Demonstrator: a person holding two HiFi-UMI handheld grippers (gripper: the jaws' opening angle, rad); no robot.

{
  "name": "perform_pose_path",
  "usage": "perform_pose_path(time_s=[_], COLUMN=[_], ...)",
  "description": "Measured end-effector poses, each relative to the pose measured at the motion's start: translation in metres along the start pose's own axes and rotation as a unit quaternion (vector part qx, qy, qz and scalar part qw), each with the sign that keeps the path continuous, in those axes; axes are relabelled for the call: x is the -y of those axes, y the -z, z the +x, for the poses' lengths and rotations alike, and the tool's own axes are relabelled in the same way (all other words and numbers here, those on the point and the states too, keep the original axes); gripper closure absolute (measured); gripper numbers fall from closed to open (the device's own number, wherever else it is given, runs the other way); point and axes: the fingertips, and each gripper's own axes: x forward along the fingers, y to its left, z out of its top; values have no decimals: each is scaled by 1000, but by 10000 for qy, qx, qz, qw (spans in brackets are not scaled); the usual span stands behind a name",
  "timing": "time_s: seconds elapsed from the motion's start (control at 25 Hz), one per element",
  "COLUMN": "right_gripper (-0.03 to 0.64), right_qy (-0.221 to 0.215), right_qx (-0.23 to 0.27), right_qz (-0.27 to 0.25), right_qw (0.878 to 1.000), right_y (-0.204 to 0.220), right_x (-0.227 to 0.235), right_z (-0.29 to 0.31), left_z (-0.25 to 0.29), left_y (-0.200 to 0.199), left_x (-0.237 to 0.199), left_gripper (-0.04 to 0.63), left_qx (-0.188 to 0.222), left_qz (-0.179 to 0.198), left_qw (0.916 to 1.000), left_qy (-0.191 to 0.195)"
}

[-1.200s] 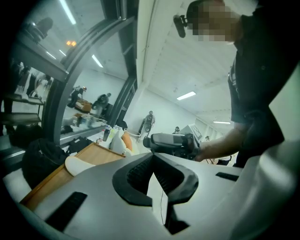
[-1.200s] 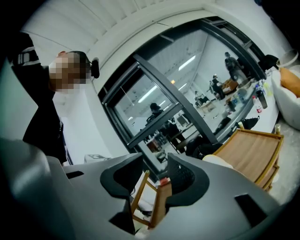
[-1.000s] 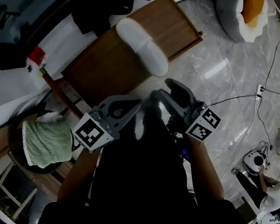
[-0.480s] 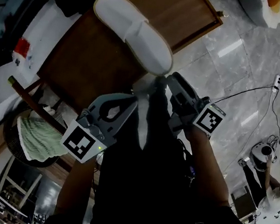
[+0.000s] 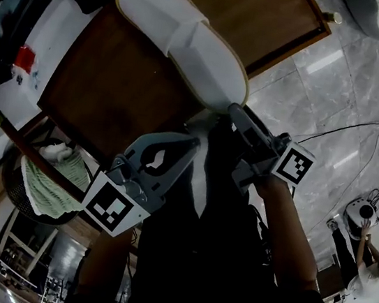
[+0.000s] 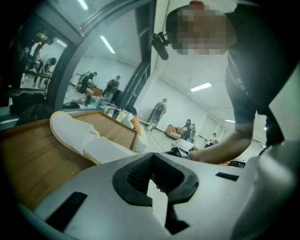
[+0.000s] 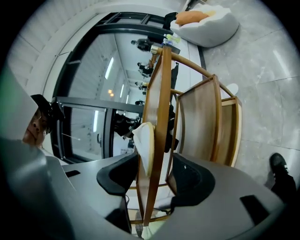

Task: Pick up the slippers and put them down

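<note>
White slipper [image 5: 181, 40] lies on wooden table [image 5: 113, 93].

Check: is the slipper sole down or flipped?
Sole down: the slipper lies flat on the table, its upper band facing up.

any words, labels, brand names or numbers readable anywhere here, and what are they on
No text can be read in any view.
left marker cube and right marker cube: black-and-white square patterns, not letters or numbers.
red patch at the head view's left edge: too small to read.
white slipper on the table: no print visible.
</note>
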Motion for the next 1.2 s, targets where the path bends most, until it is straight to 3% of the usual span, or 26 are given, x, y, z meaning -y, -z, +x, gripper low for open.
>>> perform_pose_path(time_s=[0.36, 0.4, 0.52, 0.84, 1.2], right_gripper=[416, 425, 535, 568, 571], right_qy=[-291, -336, -472, -816, -1331], right_qx=[-187, -197, -215, -39, 191], right_qz=[60, 43, 64, 340, -236], right_qw=[9994, 9992, 9986, 9961, 9906], right_y=[6, 6, 3, -4, -21], right_x=[1, 0, -4, -15, -54], right_z=[6, 6, 5, 3, -5], left_z=[4, 4, 7, 11, 2], left_y=[12, 12, 10, 12, 4], left_x=[-12, -12, -12, -7, -2], left_gripper=[584, 586, 584, 584, 584], left_qx=[-98, -86, -46, -59, 11], left_qz=[64, 64, 78, 262, 331], left_qw=[9999, 9999, 10000, 9996, 9994], left_qy=[-25, -20, -10, 41, -79])
